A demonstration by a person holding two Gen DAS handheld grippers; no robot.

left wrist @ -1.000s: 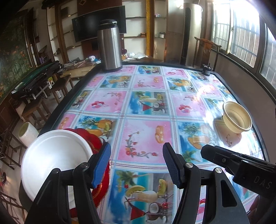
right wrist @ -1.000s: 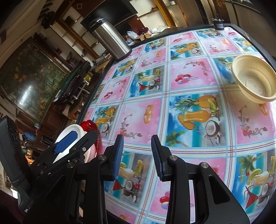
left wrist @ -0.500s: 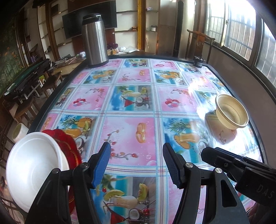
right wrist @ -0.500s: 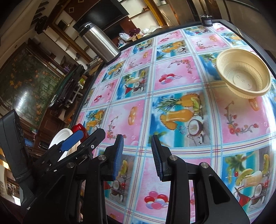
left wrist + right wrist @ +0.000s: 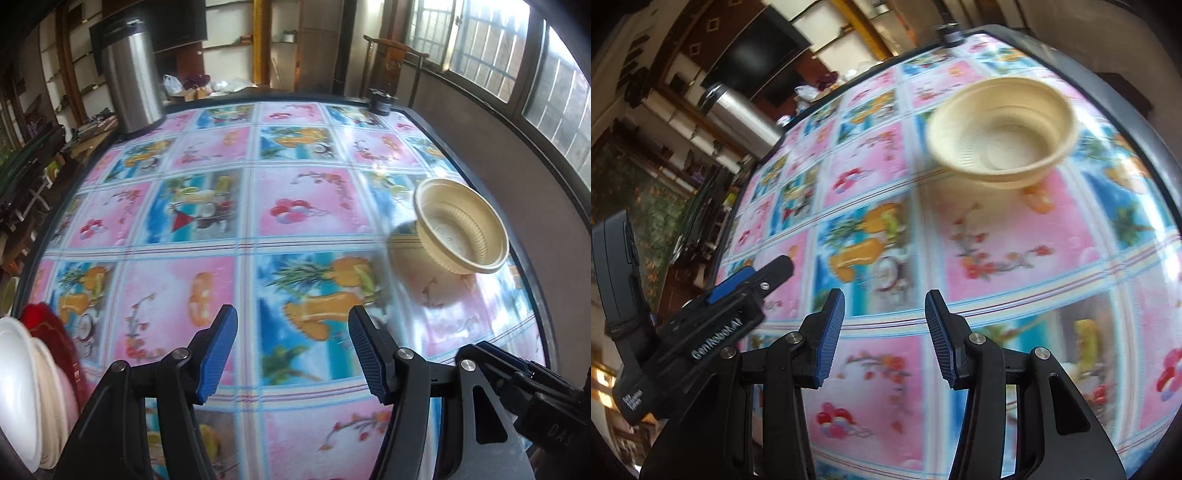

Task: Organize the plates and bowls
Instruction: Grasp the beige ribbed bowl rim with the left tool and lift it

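Note:
A cream ribbed plastic bowl point(image 5: 461, 230) stands upright near the table's right edge; it also shows in the right wrist view point(image 5: 1001, 144), ahead of my right gripper. A stack of a white plate point(image 5: 16, 387) on a red plate point(image 5: 55, 332) sits at the near left edge in the left wrist view. My left gripper point(image 5: 291, 350) is open and empty above the tablecloth. My right gripper point(image 5: 884, 334) is open and empty, short of the bowl. The left gripper point(image 5: 738, 288) shows at the left of the right wrist view.
The table point(image 5: 303, 221) has a glossy fruit-pattern cloth with a dark rim. A steel thermos point(image 5: 131, 79) stands at the far left corner, a small dark object point(image 5: 382, 101) at the far right corner. A wall and windows lie to the right.
Both grippers have moved right and forward toward the cream bowl, which is now larger in the right wrist view. The plate stack has slid to the left view's edge. The right jaws have opened wider.

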